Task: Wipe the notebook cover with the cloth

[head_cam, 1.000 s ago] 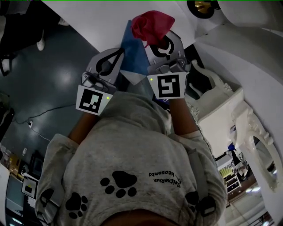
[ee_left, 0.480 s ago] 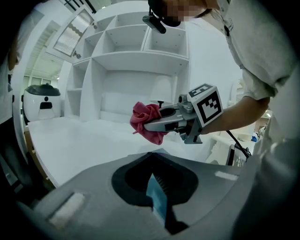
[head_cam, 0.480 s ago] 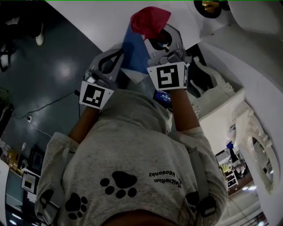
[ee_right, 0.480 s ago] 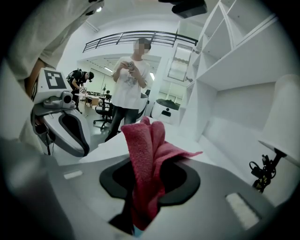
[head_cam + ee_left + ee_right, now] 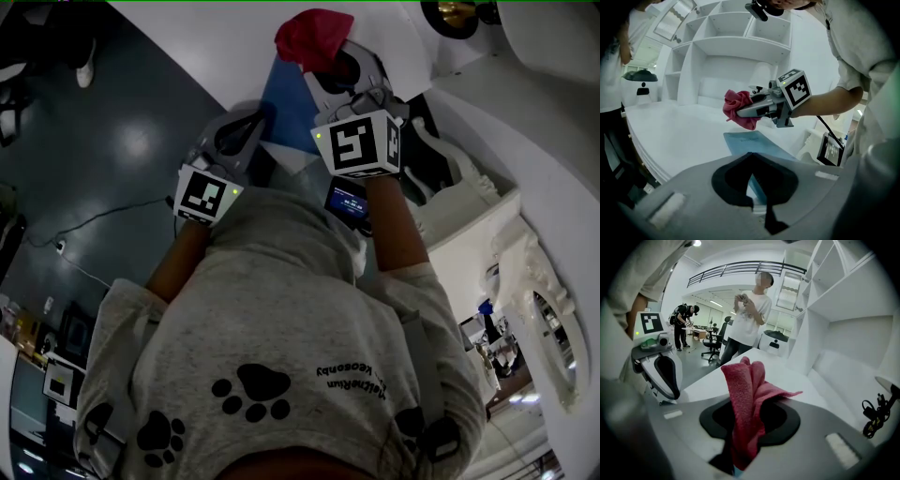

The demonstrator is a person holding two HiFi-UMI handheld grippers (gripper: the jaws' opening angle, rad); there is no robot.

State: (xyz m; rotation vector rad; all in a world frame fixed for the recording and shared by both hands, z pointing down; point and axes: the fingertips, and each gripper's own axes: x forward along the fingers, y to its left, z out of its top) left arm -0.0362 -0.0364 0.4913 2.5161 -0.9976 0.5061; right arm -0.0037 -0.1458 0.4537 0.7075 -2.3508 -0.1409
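Seen from the head view, the notebook (image 5: 286, 103) is only a blue strip. The cloth (image 5: 312, 37) covers its 12 o'clock end, the right gripper (image 5: 325, 67) its 3 o'clock side, and the left gripper (image 5: 258, 117) its 9 o'clock edge. The small screen (image 5: 349, 200) under the right gripper has print too small to read. At 3 o'clock in the right gripper view, a black tangle (image 5: 876, 411) is too small to identify.

Red cloth (image 5: 314, 37) — blue notebook (image 5: 286, 105) — white table (image 5: 216, 45).

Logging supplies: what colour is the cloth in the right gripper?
Pinkish-red fuzzy cloth, clearest in right gripper view.
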